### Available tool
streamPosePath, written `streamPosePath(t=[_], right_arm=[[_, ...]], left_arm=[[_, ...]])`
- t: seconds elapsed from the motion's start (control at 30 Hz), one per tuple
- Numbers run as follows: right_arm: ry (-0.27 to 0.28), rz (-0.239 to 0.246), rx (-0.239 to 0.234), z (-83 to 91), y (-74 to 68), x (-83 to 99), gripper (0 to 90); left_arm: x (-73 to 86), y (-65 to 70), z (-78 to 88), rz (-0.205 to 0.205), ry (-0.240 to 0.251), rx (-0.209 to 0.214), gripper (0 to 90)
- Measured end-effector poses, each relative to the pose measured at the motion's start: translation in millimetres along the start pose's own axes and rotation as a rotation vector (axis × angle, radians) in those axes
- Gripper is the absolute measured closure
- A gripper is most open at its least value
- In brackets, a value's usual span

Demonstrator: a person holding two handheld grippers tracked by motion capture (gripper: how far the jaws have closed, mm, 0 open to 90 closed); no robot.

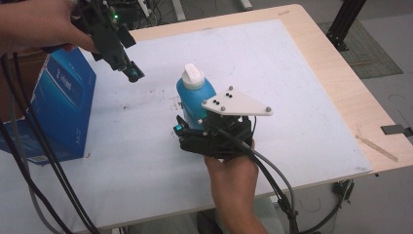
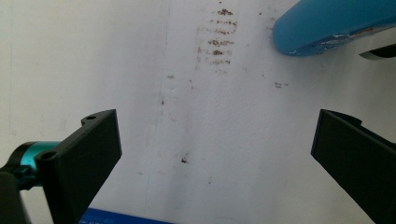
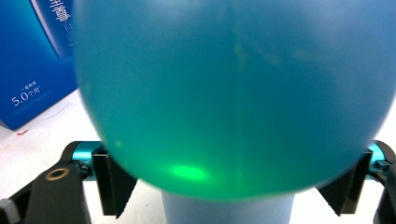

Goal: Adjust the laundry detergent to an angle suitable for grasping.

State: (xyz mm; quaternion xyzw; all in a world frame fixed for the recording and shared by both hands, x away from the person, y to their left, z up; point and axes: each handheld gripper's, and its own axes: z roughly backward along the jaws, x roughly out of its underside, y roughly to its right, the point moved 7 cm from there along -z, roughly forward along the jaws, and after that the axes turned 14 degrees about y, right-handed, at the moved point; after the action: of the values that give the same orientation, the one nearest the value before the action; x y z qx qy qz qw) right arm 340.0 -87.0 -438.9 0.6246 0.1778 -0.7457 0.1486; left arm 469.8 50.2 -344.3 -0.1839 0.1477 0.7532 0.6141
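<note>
- The blue bottle (image 1: 196,97), standing upright on the white table (image 1: 302,97), is clasped by the right gripper (image 1: 187,127).
- The left gripper (image 1: 132,73) is held wide apart, nothing between, near the blue box (image 1: 58,107).

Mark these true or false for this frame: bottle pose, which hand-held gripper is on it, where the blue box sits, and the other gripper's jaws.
1. The blue bottle stands upright on the white table. True.
2. The left hand-held gripper grips the bottle. False: it hangs above the table, apart from the bottle, with nothing between its jaws.
3. The right hand-held gripper has the bottle between its jaws. True: in the right gripper view the jaws sit against the bottle's two sides.
4. The blue box lies at the table's right edge. False: it stands at the left edge.
5. The bottle's white cap is off. False: it is on the neck.
</note>
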Motion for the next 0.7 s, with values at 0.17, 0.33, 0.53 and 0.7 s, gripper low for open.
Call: streamPosePath(t=[0.17,0.33,0.53,0.7], right_arm=[[0.013,-0.005,-0.011,0.5,-1.3,-0.6,27.7],[0.007,-0.012,-0.007,-0.5,-0.3,-0.1,31.8],[0.011,-0.013,-0.006,-0.7,-0.6,-0.1,35.1],[0.011,-0.006,-0.004,-0.7,0.1,0.4,40.1]], left_arm=[[0.6,-0.2,-0.3,0.003,0.001,0.0,1.7],[0.6,-0.3,-0.4,0.003,0.001,0.0,1.7],[0.3,0.0,-1.3,0.001,-0.002,0.0,1.7],[-0.1,-0.2,-1.8,-0.003,-0.006,0.002,1.7]])
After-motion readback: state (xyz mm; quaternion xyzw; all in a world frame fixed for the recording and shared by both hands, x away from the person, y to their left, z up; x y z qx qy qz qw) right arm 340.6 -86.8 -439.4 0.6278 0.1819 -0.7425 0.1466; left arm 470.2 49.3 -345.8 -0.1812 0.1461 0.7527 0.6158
